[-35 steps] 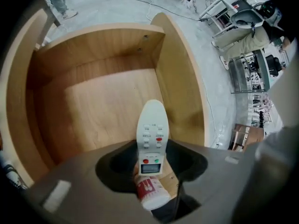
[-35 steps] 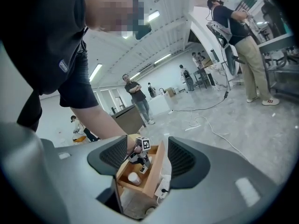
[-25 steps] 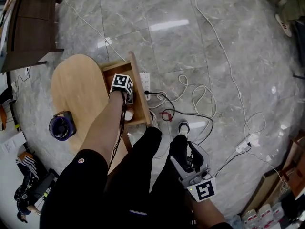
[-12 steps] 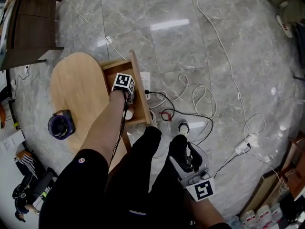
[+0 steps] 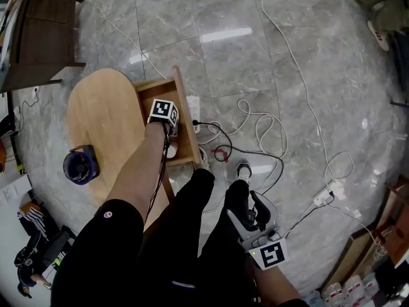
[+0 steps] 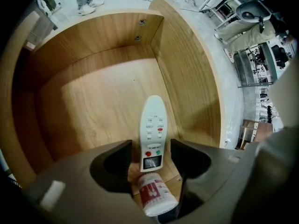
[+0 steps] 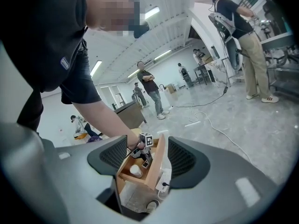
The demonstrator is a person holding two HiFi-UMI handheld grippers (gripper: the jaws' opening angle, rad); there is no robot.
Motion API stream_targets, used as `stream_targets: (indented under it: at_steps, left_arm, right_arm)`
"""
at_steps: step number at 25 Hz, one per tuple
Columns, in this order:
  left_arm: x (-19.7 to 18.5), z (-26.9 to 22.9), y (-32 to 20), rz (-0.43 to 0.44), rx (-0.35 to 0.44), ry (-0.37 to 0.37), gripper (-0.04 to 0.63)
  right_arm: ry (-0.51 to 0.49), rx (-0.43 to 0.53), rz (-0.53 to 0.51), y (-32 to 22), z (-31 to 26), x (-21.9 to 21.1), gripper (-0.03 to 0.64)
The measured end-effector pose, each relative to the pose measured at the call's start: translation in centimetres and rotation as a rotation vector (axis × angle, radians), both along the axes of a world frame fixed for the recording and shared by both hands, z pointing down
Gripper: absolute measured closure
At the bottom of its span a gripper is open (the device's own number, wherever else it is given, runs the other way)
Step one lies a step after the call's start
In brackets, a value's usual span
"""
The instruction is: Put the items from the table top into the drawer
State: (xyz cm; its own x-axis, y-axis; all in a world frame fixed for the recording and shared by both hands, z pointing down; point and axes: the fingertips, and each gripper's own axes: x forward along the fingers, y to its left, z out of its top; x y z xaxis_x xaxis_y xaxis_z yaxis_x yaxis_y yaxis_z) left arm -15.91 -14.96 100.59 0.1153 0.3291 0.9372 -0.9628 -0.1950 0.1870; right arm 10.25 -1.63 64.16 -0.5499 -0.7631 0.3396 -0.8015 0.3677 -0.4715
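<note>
In the middle of the left gripper view, one remote [image 6: 152, 125] lies flat on the drawer [image 6: 93, 92] floor between the left gripper's [image 6: 149, 154] parted jaws, with neither pad touching it. One bottle [image 6: 156, 195] sits just below it, at the lower edge. In the head view, one fan [image 5: 81, 165] stands at the table's [image 5: 105, 117] left edge. At lower right, the right gripper [image 5: 250, 211] hangs wide and empty
</note>
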Motion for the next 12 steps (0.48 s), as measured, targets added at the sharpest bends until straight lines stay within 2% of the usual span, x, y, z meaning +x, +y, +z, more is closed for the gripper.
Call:
stream_targets:
  at_steps: [12]
  left_arm:
    - [0.9,-2.6,-0.4,-0.003,0.055,0.014,0.335]
  right_arm:
    - [-0.002,0.023,-0.002,1.5,-0.8,1.3,0.316]
